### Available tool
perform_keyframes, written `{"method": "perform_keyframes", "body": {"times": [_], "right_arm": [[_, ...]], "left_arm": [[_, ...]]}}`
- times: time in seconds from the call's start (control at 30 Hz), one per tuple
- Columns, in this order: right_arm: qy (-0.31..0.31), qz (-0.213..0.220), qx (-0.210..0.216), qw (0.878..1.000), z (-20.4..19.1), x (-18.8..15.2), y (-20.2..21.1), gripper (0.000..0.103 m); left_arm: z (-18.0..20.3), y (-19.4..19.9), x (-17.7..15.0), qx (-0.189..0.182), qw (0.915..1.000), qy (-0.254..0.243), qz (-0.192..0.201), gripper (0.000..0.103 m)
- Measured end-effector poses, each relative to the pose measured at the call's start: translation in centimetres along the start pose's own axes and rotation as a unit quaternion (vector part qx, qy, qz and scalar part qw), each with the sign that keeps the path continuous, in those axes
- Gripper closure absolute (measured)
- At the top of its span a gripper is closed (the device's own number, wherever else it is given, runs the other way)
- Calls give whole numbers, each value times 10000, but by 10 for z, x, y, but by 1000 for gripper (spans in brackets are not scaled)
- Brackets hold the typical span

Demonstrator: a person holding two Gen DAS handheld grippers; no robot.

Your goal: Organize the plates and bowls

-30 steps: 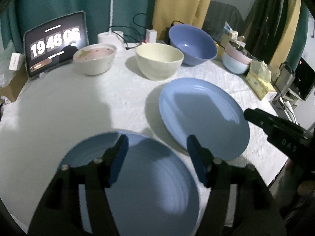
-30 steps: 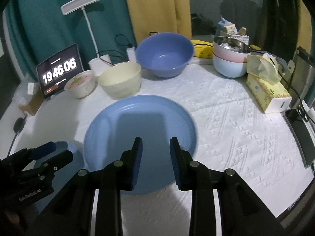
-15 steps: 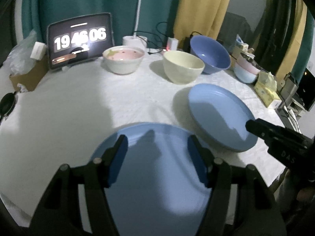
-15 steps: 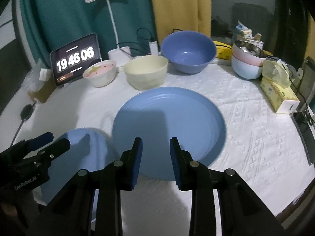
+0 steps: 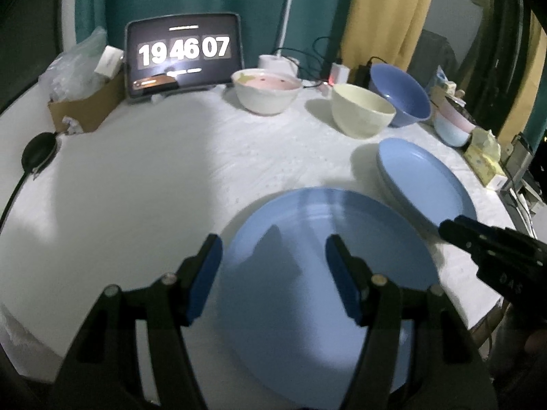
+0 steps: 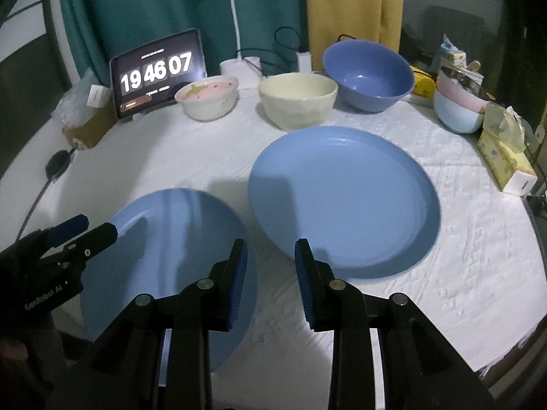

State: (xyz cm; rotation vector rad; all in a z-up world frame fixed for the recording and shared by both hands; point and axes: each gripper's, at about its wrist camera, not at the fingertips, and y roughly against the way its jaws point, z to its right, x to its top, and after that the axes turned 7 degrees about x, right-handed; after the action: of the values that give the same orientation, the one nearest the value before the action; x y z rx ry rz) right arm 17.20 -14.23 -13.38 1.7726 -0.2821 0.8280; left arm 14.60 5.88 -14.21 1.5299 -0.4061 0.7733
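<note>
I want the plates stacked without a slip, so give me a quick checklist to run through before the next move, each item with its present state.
1. Left gripper empty, jaws apart: ok, nothing between the pads.
2. Right gripper empty, jaws apart: ok, narrower gap than the left's.
3. Near plate lying flat on the tablecloth: ok; its near edge reaches the table edge, so grip it carefully.
4. Far plate clear on top to receive the other: ok, nothing lies in it.
5. The two plates apart: ok, cloth shows between them in the right wrist view.
6. Cream bowl clear of the far plate: ok, a gap shows.
</note>
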Motion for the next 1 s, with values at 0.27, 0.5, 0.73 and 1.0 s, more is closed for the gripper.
{"method": "perform_keyframes", "body": {"times": [0.27,0.5,0.73,1.0], "right_arm": [[-44,-213,40,9998,-6,-11,-13,73],[-87,-395,127,9991,-8,-19,-24,73],[23,-481,164,9987,-13,-21,-29,73],[143,-451,114,9988,-16,-22,-28,82]], "left_arm": [[-11,-6,-12,51,9999,53,-113,39],[-16,-16,-25,138,9994,68,-309,39],[-14,-21,-33,124,9991,-9,-397,39],[-6,-20,-35,100,9991,-199,-361,57]]}}
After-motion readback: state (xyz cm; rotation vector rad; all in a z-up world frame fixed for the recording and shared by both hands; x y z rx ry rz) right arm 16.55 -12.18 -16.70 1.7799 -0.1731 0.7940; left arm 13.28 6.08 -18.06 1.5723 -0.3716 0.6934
